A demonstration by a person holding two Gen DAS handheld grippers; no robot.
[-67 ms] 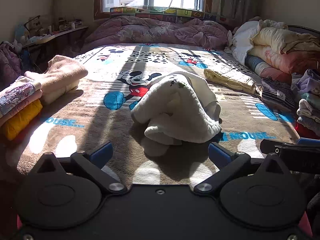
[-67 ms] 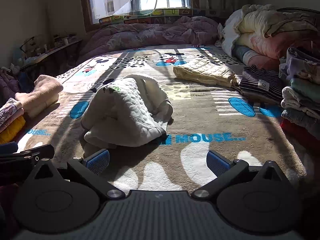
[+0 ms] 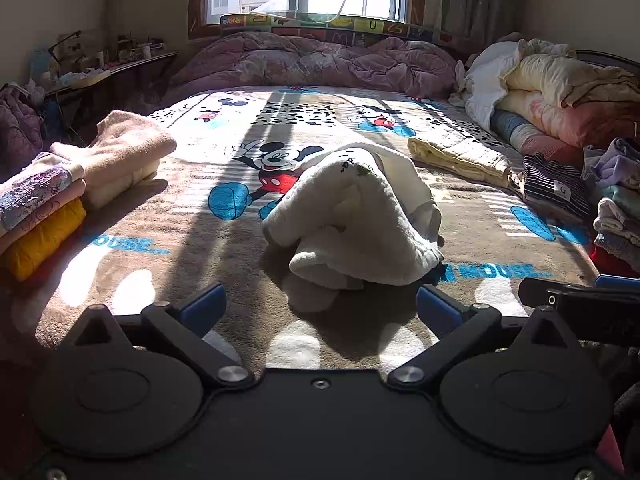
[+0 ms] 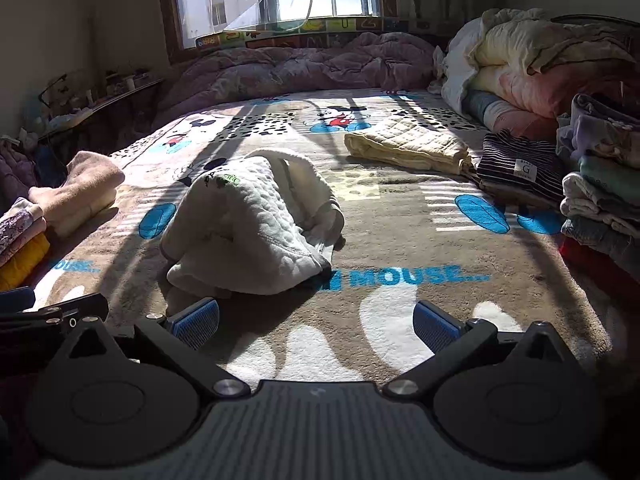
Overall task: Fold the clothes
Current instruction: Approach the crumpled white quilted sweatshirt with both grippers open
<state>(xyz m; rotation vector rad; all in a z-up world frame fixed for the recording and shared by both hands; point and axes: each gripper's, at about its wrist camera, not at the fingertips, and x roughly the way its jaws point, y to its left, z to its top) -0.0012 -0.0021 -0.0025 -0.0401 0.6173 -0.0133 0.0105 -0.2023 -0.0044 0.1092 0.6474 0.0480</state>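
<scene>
Left wrist view: white garment [image 3: 352, 216] crumpled mid-bed at 12 o'clock, unfolded; folded stack [image 3: 44, 208] at 9, loose pile [image 3: 616, 208] at 3; left gripper [image 3: 320, 308] and right gripper [image 4: 316, 320] fingers wide apart, empty

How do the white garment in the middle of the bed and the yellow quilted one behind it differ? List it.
The white garment is crumpled in a heap; the yellow quilted garment lies folded flat.
The white garment sits nearer both tools; the yellow one lies farther back, beside the striped garment.
The white garment is humped and tall; the yellow one is low.
Both rest on the Mickey Mouse blanket, untouched.
</scene>
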